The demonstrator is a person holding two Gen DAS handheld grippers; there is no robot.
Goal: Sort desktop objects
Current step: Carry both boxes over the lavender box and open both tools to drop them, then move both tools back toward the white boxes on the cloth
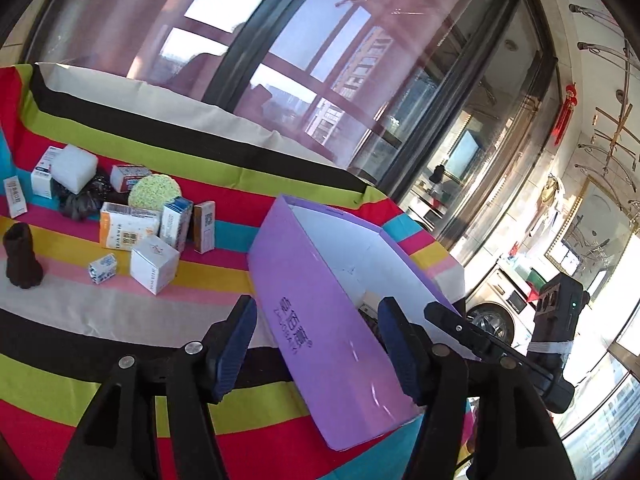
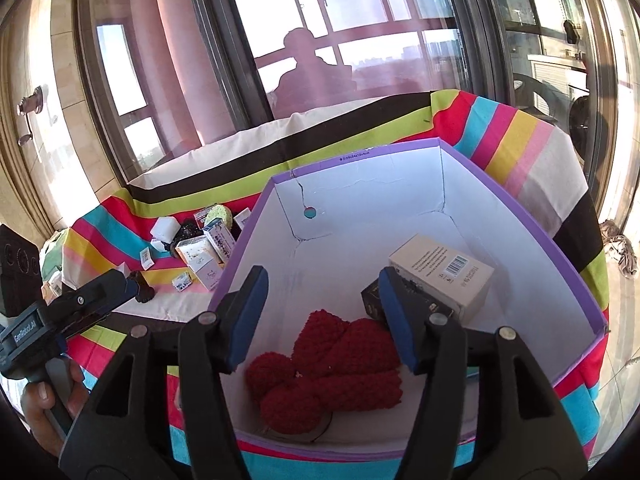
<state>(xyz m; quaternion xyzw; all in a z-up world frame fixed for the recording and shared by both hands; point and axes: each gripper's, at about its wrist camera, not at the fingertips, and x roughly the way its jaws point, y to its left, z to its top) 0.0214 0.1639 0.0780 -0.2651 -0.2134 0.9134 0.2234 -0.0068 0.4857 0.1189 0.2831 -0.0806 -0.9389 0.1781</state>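
The purple box (image 2: 516,216) is the landmark here: a long open-topped carton, lilac outside with dark printed characters on its long side wall, plain white inside, with a small round hole in one end wall and creases running from the corners. It sits on the striped tablecloth (image 1: 120,320), banded in red, pink, yellow, cyan, lime, black and cream. In the left wrist view the same box (image 1: 320,320) has its long axis running from near the camera away toward the window, its open mouth facing up.

Inside the box, near its close end, lies a dark red knitted item (image 2: 332,364), lumpy and soft. Toward the box's far right corner a cream carton with a barcode (image 2: 444,272) lies flat, barcode up, its long axis running diagonally across the floor. A small black box (image 2: 372,300) sits just beside it, partly hidden behind a fingertip.

Outside the box, to its left, a cluster of small packages stands on the cloth: a white cube carton (image 1: 154,266), an orange-and-white pack (image 1: 126,228), a round green scrubber (image 1: 155,192), a white foam block (image 1: 74,168), a crumpled black bag (image 1: 82,198) and a dark brown knitted piece (image 1: 22,256) standing upright, farthest from the box.

The right gripper (image 2: 320,312) hovers over the box's near end, jaws apart and empty. The left gripper (image 1: 316,344) is beside the box's long lilac wall, jaws also apart, holding nothing.
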